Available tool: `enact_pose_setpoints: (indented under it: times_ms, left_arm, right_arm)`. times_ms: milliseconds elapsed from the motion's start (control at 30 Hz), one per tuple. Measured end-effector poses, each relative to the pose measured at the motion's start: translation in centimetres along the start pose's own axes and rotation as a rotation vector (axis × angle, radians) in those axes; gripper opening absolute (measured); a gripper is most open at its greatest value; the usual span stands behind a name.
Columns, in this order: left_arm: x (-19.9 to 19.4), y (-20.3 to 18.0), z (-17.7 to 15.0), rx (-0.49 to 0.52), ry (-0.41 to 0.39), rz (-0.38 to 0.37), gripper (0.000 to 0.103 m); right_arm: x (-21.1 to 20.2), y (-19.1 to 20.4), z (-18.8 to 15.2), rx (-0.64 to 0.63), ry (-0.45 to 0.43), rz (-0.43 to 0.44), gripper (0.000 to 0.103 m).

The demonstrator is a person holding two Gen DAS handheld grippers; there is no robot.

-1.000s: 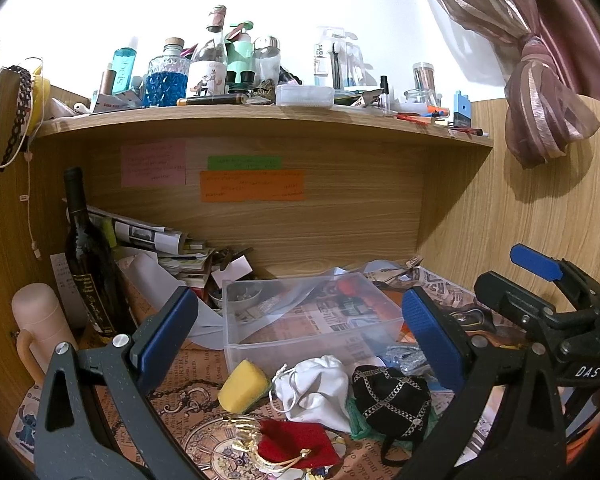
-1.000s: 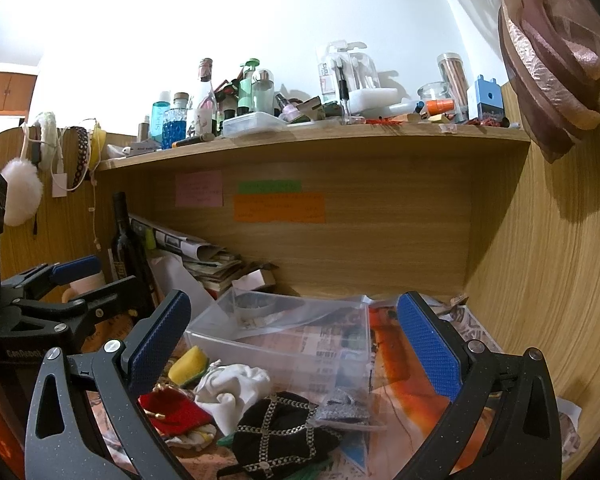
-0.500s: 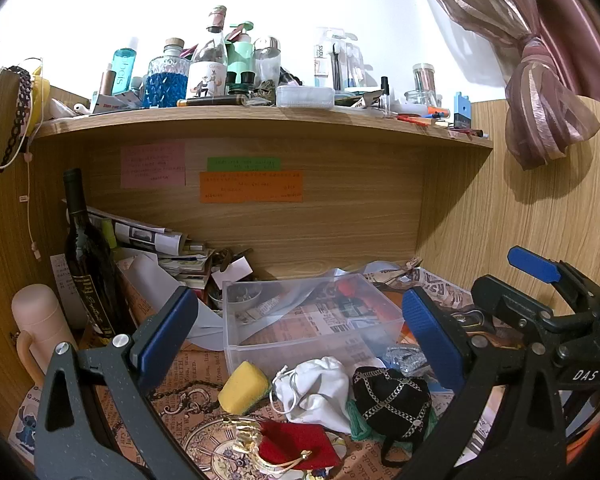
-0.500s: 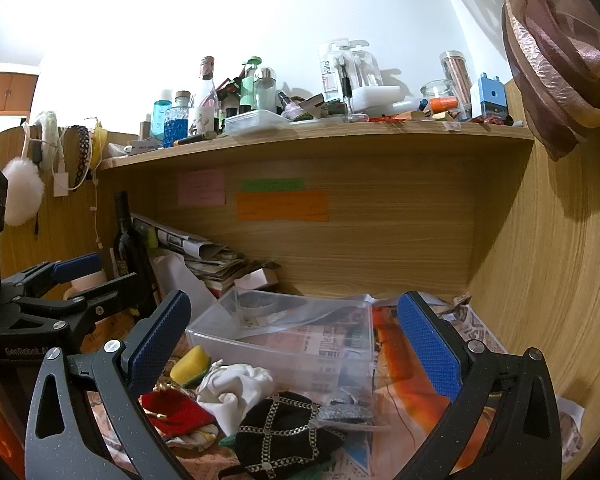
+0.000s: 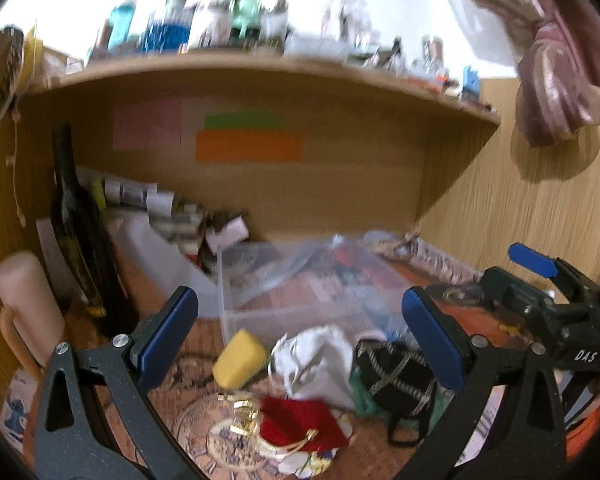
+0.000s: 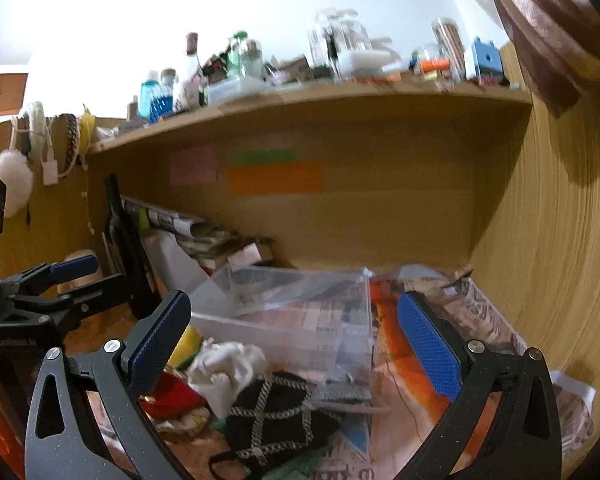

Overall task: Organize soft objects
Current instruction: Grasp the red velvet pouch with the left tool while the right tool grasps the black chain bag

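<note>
Left gripper (image 5: pixel 300 328): blue-padded fingers spread wide, nothing between them, touching nothing. It hangs above the near edge of the desk, over the pile of soft things. Right gripper (image 6: pixel 294 330): likewise spread wide, empty, no contact; it sits to the right of the left one, and each tool shows at the edge of the other's view.

Soft items lie together on the patterned paper just near of the clear plastic storage box (image 5: pixel 300 288). From left to right: yellow sponge block (image 5: pixel 239 358), white drawstring cloth pouch (image 5: pixel 316 360), black pouch with a silver chain lattice (image 5: pixel 396 372). The red velvet pouch with gold trim (image 5: pixel 296 424) lies nearest, in front of the white one. The white and black pouches touch; a bit of green fabric (image 5: pixel 360 396) shows under the black one.

Far left, a dark glass wine bottle (image 5: pixel 82 240) stands upright against the wooden side panel. Both views are motion-blurred.
</note>
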State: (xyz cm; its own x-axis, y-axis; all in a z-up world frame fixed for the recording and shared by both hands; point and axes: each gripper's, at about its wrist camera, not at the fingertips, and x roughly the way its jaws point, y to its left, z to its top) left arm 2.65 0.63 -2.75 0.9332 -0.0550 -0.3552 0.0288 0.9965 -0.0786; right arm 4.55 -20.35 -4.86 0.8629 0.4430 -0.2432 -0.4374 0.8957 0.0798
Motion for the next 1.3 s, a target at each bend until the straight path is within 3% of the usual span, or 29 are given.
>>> enact_pose_setpoints:
  times_ms: [367, 667, 833, 900, 967, 1233, 1300]
  left_arm:
    - [3.3, 2.0, -5.1, -0.047, 0.217, 0.007, 0.103]
    - [5.5, 1.4, -8.0, -0.039, 0.330, -0.015, 0.103]
    - [7.0, 2.0, -9.0, -0.078, 0.362, -0.008, 0.103]
    - [7.3, 2.0, -9.1, -0.081, 0.362, -0.010, 0.095]
    - [7.6, 2.0, -9.1, -0.082, 0.378, -0.027, 0.079]
    - [7.2, 3.0, -8.9, -0.114, 0.371, -0.033, 0.051]
    - [7.0, 3.2, -8.8, -0.109, 0.365, -0.028, 0.042]
  right_arm:
    - [2.0, -0.5, -4.0, 0.017, 0.173, 0.017, 0.102]
    - [3.7, -0.5, -7.0, 0.062, 0.303, 0.075, 0.088]
    - [5.2, -0.8, -7.7, 0.099, 0.354, 0.087, 0.075]
    - [5.7, -0.8, -7.8, 0.105, 0.373, 0.090, 0.065]
    - [6.3, -0.9, -8.1, 0.117, 0.395, 0.100, 0.056]
    - [6.4, -1.3, -8.1, 0.120, 0.394, 0.093, 0.025]
    - [6.3, -1.3, -8.0, 0.119, 0.386, 0.096, 0.022]
